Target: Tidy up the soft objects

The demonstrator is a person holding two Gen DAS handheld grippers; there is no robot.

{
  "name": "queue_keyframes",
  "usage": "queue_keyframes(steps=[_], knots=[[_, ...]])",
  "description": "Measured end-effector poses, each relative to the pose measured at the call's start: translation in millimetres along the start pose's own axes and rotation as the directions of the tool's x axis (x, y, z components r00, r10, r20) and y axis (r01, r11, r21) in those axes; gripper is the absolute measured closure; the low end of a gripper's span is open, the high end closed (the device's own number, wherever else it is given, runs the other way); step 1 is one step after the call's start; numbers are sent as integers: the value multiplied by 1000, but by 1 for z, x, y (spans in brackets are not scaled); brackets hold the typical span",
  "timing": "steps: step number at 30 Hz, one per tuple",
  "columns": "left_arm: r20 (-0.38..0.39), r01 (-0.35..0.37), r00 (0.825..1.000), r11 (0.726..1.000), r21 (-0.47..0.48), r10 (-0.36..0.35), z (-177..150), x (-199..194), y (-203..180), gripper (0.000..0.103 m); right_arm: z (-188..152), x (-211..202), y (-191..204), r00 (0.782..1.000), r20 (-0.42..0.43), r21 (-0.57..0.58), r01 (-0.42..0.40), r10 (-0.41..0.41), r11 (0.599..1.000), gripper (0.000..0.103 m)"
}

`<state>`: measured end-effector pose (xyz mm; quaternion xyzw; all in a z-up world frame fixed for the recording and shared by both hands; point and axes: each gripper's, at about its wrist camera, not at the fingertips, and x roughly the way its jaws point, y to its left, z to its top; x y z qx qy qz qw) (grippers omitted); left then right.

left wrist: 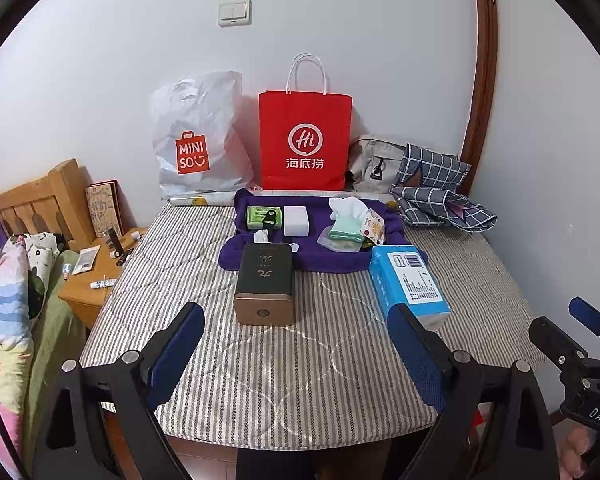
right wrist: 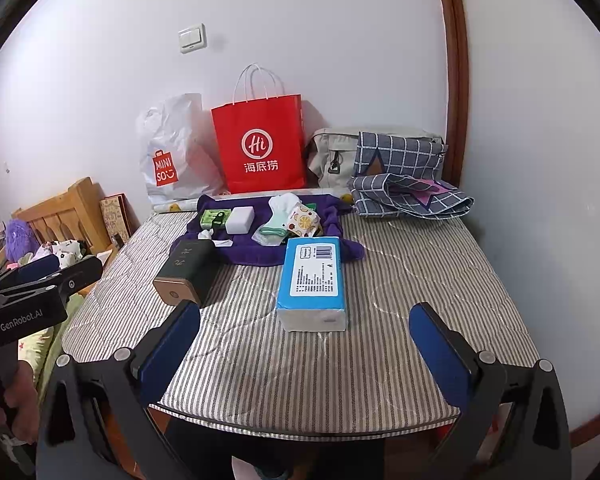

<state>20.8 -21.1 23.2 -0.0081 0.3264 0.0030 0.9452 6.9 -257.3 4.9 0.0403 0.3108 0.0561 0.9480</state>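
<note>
A purple towel [left wrist: 332, 258] [right wrist: 256, 252] lies on the striped mattress with small things on it: a green pack [left wrist: 263, 217], a white block [left wrist: 296, 220], white and mint socks [left wrist: 346, 220] [right wrist: 282, 216] and a fruit-print pouch [left wrist: 372, 226]. A blue tissue pack [left wrist: 408, 280] [right wrist: 314, 280] and a dark box with a gold end [left wrist: 265, 286] [right wrist: 186, 272] lie nearer me. My left gripper [left wrist: 296, 336] is open and empty above the mattress's near edge. My right gripper [right wrist: 306, 338] is open and empty, just short of the tissue pack.
A white plastic bag [left wrist: 196, 136], a red paper bag [left wrist: 304, 140], a beige bag [left wrist: 374, 164] and checked cloth bags [left wrist: 440, 192] stand along the wall. A wooden nightstand [left wrist: 88, 280] and bedding [left wrist: 8, 292] are at left. The wall is close on the right.
</note>
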Motion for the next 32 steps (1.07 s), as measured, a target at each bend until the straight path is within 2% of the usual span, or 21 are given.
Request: queue_keyframes(steps=[32], knots=[[-3, -19, 1000, 1000, 13, 19, 2, 5, -4, 9, 1, 3, -2, 1000, -3, 10, -8, 8, 1000, 0]])
